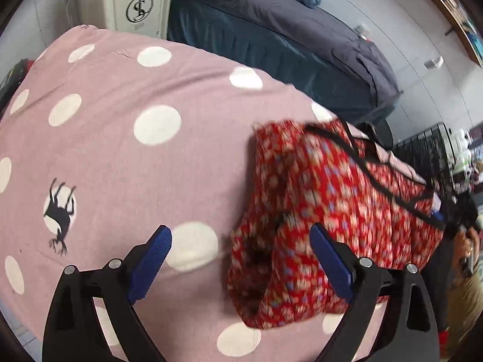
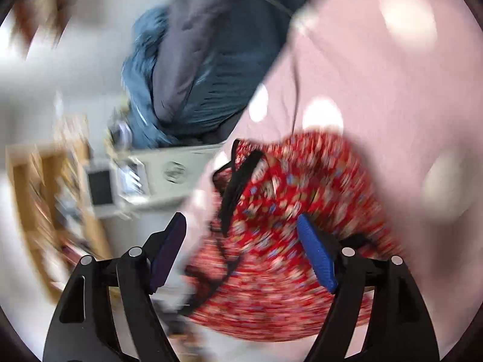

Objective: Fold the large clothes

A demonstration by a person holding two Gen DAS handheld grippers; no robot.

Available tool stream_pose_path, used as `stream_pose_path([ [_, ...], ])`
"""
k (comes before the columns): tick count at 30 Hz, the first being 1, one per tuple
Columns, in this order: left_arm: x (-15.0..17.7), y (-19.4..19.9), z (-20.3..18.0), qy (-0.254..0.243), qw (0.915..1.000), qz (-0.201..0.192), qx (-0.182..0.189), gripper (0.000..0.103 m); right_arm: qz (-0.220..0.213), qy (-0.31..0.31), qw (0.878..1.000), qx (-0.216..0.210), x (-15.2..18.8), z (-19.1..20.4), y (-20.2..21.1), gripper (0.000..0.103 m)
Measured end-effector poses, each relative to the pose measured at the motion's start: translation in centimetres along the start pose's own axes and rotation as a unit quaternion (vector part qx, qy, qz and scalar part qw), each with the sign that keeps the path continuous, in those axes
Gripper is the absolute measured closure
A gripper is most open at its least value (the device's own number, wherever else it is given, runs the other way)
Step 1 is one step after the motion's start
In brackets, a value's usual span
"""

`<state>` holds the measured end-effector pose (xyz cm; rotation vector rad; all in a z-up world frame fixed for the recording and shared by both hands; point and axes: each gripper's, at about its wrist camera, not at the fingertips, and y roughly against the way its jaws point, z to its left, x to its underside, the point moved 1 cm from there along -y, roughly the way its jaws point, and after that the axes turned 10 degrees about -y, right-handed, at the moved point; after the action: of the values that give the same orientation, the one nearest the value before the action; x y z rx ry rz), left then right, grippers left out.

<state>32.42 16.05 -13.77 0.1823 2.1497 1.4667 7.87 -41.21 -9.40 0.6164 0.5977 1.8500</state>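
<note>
- the red flowered garment [image 1: 326, 220] lies bunched in a folded heap on the pink sheet with white dots [image 1: 126, 138], in the lower right part of the left wrist view.
- a black strap [image 1: 362, 163] runs along the upper right edge of the garment.
- the left gripper [image 1: 241, 241] is at the bottom of that view, its two blue pads spread wide apart and holding nothing.
- its left blue pad [image 1: 151, 262] is over the pink sheet, next to a white dot; its right blue pad [image 1: 330, 262] is in front of the red cloth. i cannot tell if this pad touches the cloth.
- a black deer print [image 1: 59, 214] on a white dot is at the middle left of the frame.
- at the upper middle there is a dark blue bed cover [image 1: 271, 45], and left of it a white object with a round logo [image 1: 139, 6].
- the right wrist view is much blurred. the same red garment [image 2: 286, 226] fills the lower middle, with the black strap [image 2: 235, 187] at its left side.
- the right gripper [image 2: 241, 241] is also spread open and pinches nothing; its right pad [image 2: 317, 256] is in front of the red cloth and its left pad [image 2: 167, 250] is beside the edge of the garment.
- the pink sheet [image 2: 377, 75] takes the upper right of this view, and the blue bed cover [image 2: 196, 60] the upper middle.
</note>
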Motion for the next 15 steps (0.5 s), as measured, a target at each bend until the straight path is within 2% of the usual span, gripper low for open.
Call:
stream_pose_path([
  [2,1.1,-0.6,-1.2,-0.017,0.9998,-0.006,0.006,0.008,-0.041,0.108,0.99,0.081,1.7,1.8,1.1,0.025],
  [3,1.3,-1.0,-1.7,-0.021,0.9997,-0.008,0.011,0.006,-0.045,0.134,0.984,0.106,2.2,1.8,1.0,0.025],
  [5,1.4,-2.1,-2.8,-0.036,0.9992,-0.01,0.018,0.006,-0.023,0.17,0.973,0.156,3.6,0.7,-0.5,0.025],
  [9,0.8,-4.7,-5.0,-0.068,0.9976,-0.01,0.0,0.007,0.004,0.182,0.968,0.175,6.3,-2.7,-2.9,0.027],
  [10,0.6,-5.2,-5.6,-0.079,0.9967,-0.012,-0.013,0.02,0.006,0.183,0.966,0.185,6.9,-3.4,-3.8,0.032],
  [11,0.4,-5.5,-6.1,-0.088,0.9959,-0.009,-0.016,0.032,-0.006,0.182,0.962,0.202,7.3,-3.9,-4.4,0.045],
  [12,0.0,-5.8,-6.7,-0.094,0.9955,-0.002,-0.008,0.055,-0.016,0.181,0.961,0.207,7.4,-4.1,-4.6,0.059],
  [13,-0.3,-5.6,-7.2,-0.097,0.9952,0.001,-0.013,0.069,-0.022,0.176,0.964,0.199,7.5,-4.0,-4.5,0.067],
  [14,-1.0,-5.0,-7.9,-0.108,0.9938,-0.008,-0.025,0.078,-0.027,0.171,0.966,0.192,7.5,-3.6,-4.2,0.079],
  [15,-1.4,-4.6,-8.4,-0.116,0.9928,-0.013,-0.027,0.085,-0.03,0.172,0.967,0.188,7.5,-3.1,-3.8,0.085],
])
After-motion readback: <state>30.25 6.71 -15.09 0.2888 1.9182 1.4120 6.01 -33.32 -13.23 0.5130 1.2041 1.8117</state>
